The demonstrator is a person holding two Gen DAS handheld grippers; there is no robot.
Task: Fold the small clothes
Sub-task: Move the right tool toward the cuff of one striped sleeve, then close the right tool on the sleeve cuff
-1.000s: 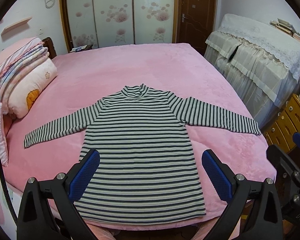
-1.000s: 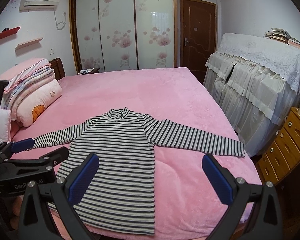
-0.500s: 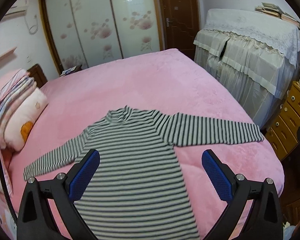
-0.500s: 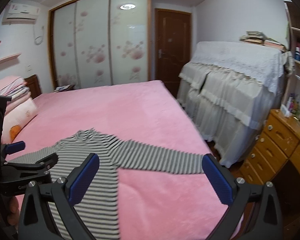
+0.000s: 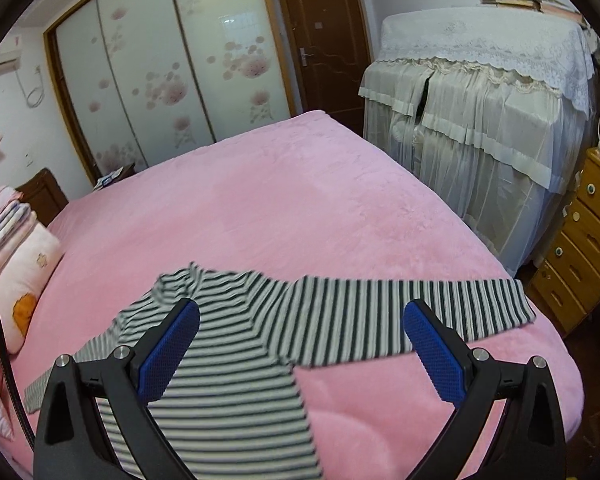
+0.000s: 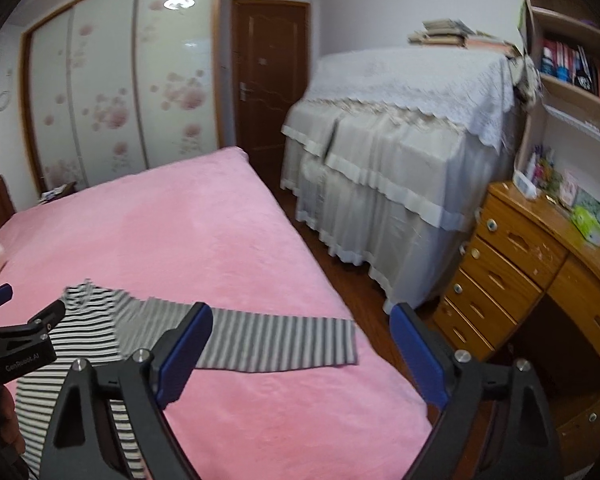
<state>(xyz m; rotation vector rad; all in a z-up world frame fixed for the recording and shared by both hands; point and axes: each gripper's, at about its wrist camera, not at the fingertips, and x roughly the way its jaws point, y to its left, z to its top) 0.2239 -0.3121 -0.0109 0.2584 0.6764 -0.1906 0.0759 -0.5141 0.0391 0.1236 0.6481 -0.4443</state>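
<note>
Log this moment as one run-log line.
left claw: open, empty | right claw: open, empty | black-and-white striped long-sleeve top: flat, unfolded on pink plush bedspread

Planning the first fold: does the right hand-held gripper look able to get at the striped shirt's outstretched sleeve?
Probably yes: the right hand-held gripper is open, the striped sleeve lies flat before it, nothing between.

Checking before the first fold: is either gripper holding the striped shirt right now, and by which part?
Nothing is held. The left gripper and right gripper are both open above the striped shirt, which lies flat on the pink bed.
</note>
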